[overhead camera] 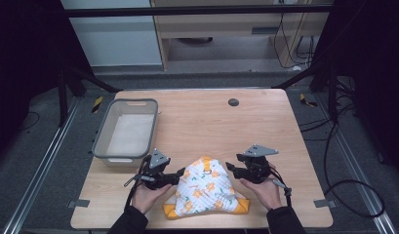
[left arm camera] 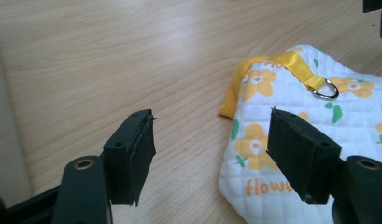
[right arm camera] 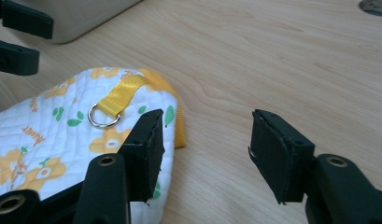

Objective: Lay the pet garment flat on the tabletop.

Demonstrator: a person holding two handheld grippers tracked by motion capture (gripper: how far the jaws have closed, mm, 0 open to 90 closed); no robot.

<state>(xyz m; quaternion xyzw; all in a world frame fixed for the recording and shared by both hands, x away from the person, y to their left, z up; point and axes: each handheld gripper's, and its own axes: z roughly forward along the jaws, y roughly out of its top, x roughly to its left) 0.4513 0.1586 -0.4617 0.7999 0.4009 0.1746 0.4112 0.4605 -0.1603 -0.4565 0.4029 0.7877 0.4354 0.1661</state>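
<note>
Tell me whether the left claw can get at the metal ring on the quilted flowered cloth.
Probably yes: the left claw is open at the cloth's edge, and nothing lies between it and the ring.

quilted flowered garment (overhead camera: 205, 190) | white, yellow trim | flat, table's near edge

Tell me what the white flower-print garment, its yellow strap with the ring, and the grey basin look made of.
White flower-print garment: quilted fabric, matte, stitched in a small diamond grid. Yellow strap: woven ribbon with a slight sheen; its ring looks like shiny metal. Grey basin: probably moulded plastic, with smooth walls and rounded corners.
</note>
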